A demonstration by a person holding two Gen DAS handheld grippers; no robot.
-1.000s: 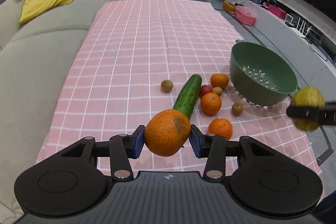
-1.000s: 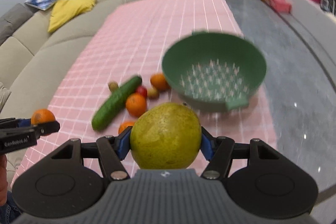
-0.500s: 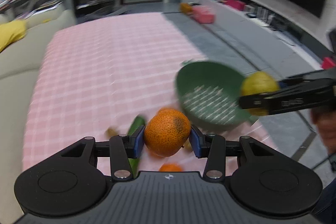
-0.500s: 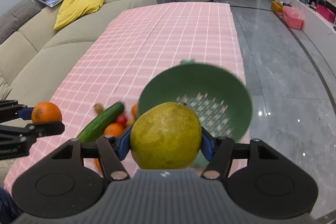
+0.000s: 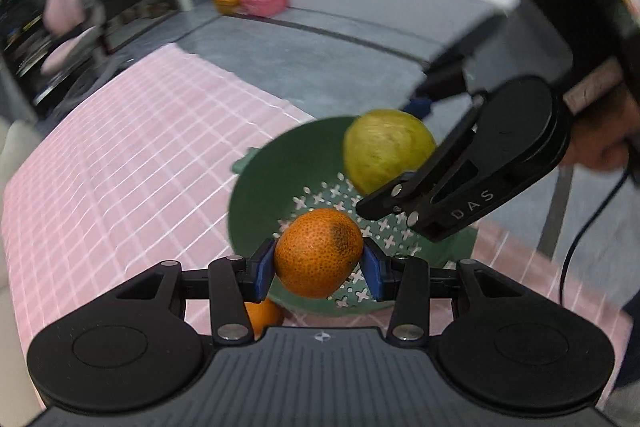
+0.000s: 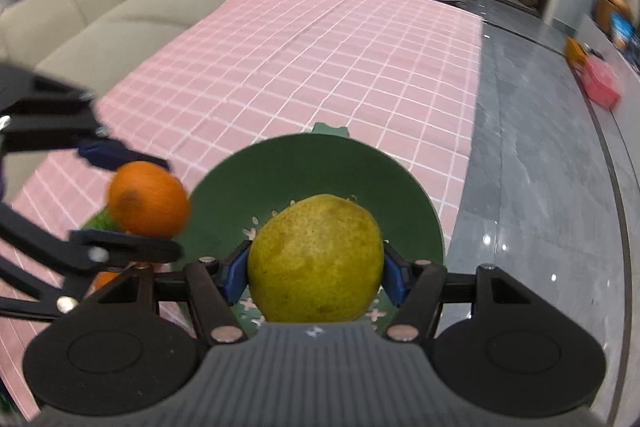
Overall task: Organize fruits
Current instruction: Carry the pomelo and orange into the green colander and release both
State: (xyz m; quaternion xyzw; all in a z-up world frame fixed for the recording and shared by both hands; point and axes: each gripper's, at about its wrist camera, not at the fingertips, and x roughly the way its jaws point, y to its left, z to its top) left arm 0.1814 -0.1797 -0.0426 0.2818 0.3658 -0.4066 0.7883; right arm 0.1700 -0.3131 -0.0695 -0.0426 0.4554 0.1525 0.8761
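My left gripper (image 5: 319,269) is shut on an orange (image 5: 319,257) with a dark patch and holds it over the near rim of the green colander (image 5: 260,187). My right gripper (image 6: 316,273) is shut on a yellow-green pear (image 6: 316,259) and holds it above the colander (image 6: 312,163). The pear also shows in the left wrist view (image 5: 386,149) over the colander's far side. The orange also shows in the right wrist view (image 6: 148,205) by the colander's left rim.
The colander stands near the right edge of a table with a pink checked cloth (image 6: 320,47). Another orange (image 5: 264,315) lies on the cloth under my left gripper. A bit of green cucumber (image 6: 98,221) shows behind the held orange. A beige sofa (image 6: 100,7) runs along the left.
Both grippers have moved in over the colander with their fruit still held. The left gripper has swung right, and the other fruits on the cloth have mostly left its view.
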